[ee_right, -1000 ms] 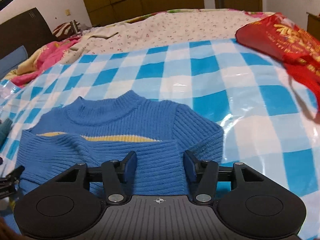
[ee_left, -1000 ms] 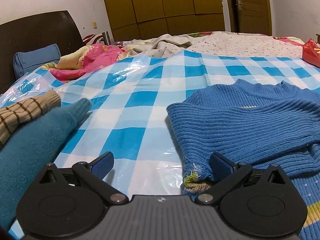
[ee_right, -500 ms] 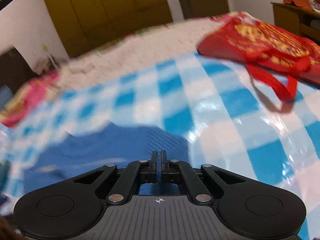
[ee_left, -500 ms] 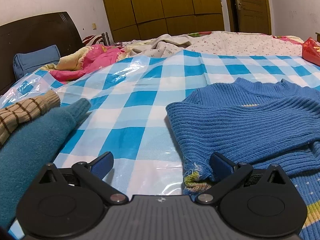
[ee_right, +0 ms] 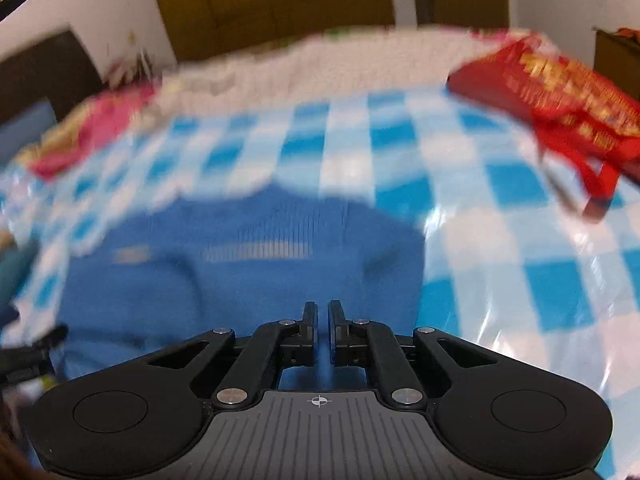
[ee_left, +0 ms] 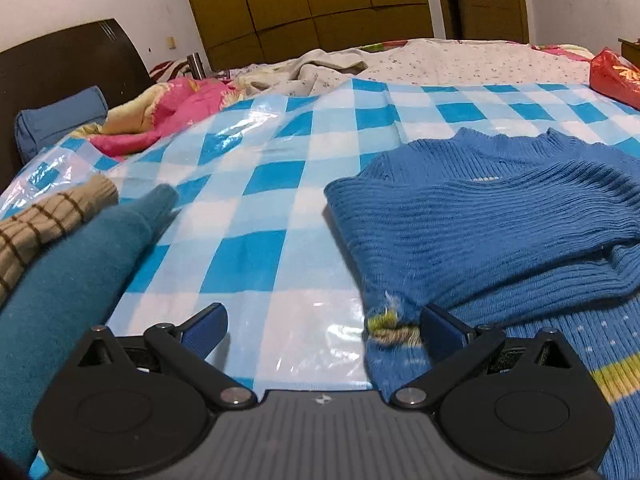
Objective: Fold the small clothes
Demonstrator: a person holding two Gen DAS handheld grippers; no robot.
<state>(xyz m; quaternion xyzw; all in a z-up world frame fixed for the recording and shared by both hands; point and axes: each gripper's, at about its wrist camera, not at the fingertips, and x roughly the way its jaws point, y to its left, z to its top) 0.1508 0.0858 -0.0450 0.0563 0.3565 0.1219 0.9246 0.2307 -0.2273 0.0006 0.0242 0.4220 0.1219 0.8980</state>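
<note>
A small blue ribbed knit sweater [ee_left: 480, 232] lies on a glossy blue-and-white checked plastic sheet [ee_left: 264, 216] spread over a bed. Its sleeve is folded across the chest, and a frayed yellow-green cuff [ee_left: 384, 320] sits at the near edge.

The left gripper [ee_left: 320, 326] is low over the sheet with its blue-padded fingers [ee_left: 204, 326] spread wide apart; the right-hand finger touches the sweater beside the frayed cuff, and nothing is held between them.

The right gripper [ee_right: 323, 316] is above the sweater [ee_right: 248, 256], its black fingers drawn almost together with only a thin slit between them. This view is blurred, so whether any fabric is pinched there cannot be told.

To the left lie a teal fleece garment [ee_left: 68, 280] and a beige knit with brown stripes [ee_left: 44, 216]. A red printed bag [ee_right: 560, 92] rests at the far right of the sheet. A crumpled pink blanket [ee_left: 172, 108], a blue pillow [ee_left: 60, 120] and brown wooden wardrobe doors [ee_left: 320, 4] lie beyond.
</note>
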